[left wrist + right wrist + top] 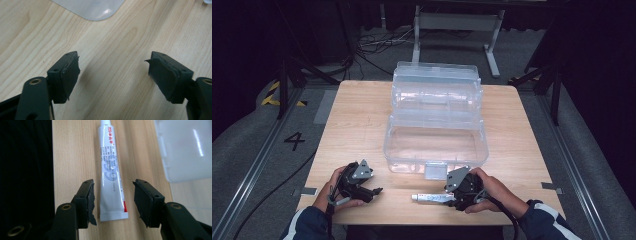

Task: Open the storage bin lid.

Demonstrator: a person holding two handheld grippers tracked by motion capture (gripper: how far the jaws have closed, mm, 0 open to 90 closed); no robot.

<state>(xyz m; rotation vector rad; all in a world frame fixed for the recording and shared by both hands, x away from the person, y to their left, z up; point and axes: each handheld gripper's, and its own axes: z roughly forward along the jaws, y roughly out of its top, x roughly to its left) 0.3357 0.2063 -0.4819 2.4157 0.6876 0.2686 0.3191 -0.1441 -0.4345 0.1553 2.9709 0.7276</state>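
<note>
Right gripper [113, 200]: your jaws straddle the tube [111, 172] near the box [435, 142], parted, not gripping.
Left gripper [113, 75]: yours gapes, empty.

The tube's [111, 167] cap is cut off by the right gripper view's top edge.

A recording lab or test studio. Beyond the tongs, the wooden table [362, 115] stands on grey carpet walled by black curtains [592, 45]; floor rails [257, 160], hazard tape [274, 95], a floor numeral "4" [294, 141], loose cables [372, 47] and a metal stand [457, 30] surround it.
</note>
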